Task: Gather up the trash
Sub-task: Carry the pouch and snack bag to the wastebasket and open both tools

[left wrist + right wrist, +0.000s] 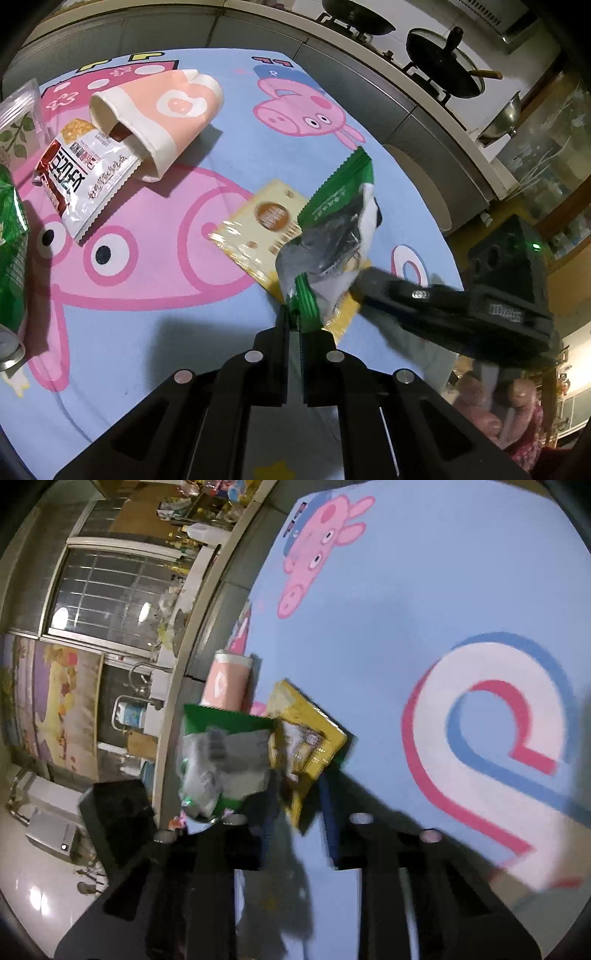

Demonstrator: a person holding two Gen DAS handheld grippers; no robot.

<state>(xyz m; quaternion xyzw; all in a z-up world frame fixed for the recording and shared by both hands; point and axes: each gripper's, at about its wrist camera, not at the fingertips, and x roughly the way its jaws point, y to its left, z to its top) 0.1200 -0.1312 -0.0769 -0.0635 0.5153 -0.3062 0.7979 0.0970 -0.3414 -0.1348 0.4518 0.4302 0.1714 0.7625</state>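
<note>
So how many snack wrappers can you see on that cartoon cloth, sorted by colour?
Green foil wrappers: 2, one pinched in the left tool, one at the left edge
Yellow plastic wrapper: 1
White and red wrapper: 1
Clear leaf-print packet: 1
Total: 5

four wrappers (332, 236), one pink bag (159, 110), two pans (443, 66).

The blue cartoon-print cloth (155, 369) lies bare in front of the left gripper (293, 325) on its left side — open room there up to the red-and-white snack packet (79, 184) and the tipped pink cup (159, 118) it pokes out of. Ahead the way is blocked by the green wrapper (332, 229), the yellow packet (266, 225) flat beneath it, and the right gripper's black body (461, 306) — while green packaging (11, 251) crowds the far left edge.
</note>
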